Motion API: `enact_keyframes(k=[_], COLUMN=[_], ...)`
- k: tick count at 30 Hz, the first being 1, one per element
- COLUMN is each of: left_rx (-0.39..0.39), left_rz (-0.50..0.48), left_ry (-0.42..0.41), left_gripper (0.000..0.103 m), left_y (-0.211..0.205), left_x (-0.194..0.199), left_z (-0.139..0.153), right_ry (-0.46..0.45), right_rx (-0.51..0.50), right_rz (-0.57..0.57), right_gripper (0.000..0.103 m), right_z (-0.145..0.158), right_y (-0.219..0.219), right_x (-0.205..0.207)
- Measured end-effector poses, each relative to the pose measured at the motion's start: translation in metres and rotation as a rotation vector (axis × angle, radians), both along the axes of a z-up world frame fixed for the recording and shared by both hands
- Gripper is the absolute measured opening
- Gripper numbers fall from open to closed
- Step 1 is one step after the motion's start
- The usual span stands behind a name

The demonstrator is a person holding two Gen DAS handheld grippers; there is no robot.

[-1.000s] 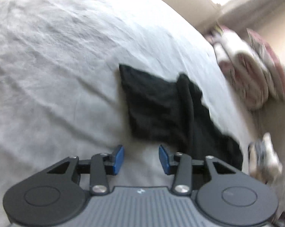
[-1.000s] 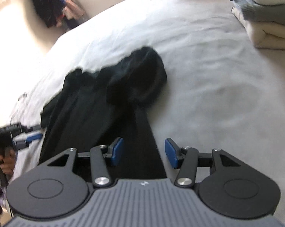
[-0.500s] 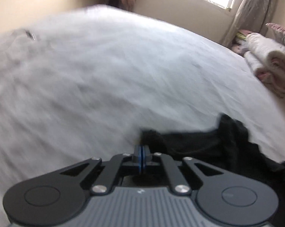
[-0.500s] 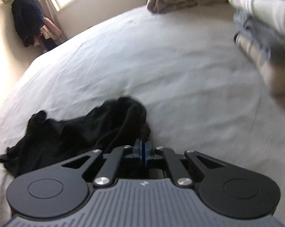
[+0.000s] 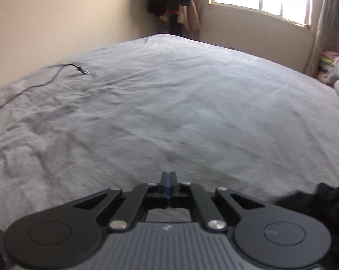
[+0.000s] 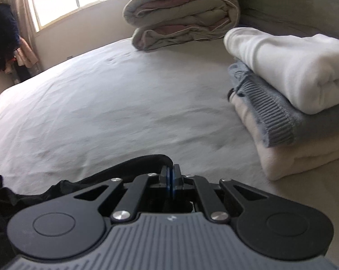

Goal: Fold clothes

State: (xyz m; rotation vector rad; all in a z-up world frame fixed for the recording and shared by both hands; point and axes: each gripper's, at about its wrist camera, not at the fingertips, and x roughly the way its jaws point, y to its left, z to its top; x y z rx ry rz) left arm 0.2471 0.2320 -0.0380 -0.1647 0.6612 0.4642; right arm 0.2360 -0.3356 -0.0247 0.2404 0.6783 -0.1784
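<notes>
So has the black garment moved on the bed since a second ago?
Yes. In the right wrist view the black garment has been pulled nearer the folded stack of clothes, now bunched low at the right gripper.

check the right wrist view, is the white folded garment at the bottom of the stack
No, the white garment lies on top, above the grey-blue knit.

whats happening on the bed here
A person is folding clothes on a bed with a handheld gripper in each hand. The right gripper is shut, and a black garment lies right up against its fingers, apparently pinched. The left gripper is shut too; whether it holds cloth cannot be told. A stack of folded clothes sits to the right.
</notes>
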Motion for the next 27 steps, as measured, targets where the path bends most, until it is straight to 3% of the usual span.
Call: enact_keyframes(k=[4, 6, 9, 12, 15, 27], left_rx=[-0.102, -0.157, -0.208, -0.26, -0.314, -0.396], left_rz=[0.003, -0.009, -0.027, -0.056, -0.101, -0.29], left_ry=[0.006, 0.009, 0.019, 0.042, 0.067, 0.174], left_gripper=[0.001, 0.002, 0.01, 0.021, 0.022, 0.028], left_y=[0.012, 0.016, 0.015, 0.009, 0.0, -0.042], left_x=[-0.006, -0.012, -0.022, -0.036, -0.052, -0.133], left_z=[-0.004, -0.004, -0.002, 0.0, 0.003, 0.003], right_ry=[0.018, 0.024, 0.034, 0.048, 0.073, 0.165], right_rx=[0.052, 0.065, 0.075, 0.072, 0.071, 0.157], right_rz=[0.032, 0.037, 0.05, 0.065, 0.085, 0.172], right_gripper=[0.007, 0.019, 0.045, 0.046, 0.046, 0.046], right_z=[-0.005, -0.004, -0.001, 0.004, 0.007, 0.014], right_y=[-0.003, -0.002, 0.0, 0.002, 0.003, 0.014], right_x=[0.002, -0.002, -0.012, -0.027, -0.045, -0.129])
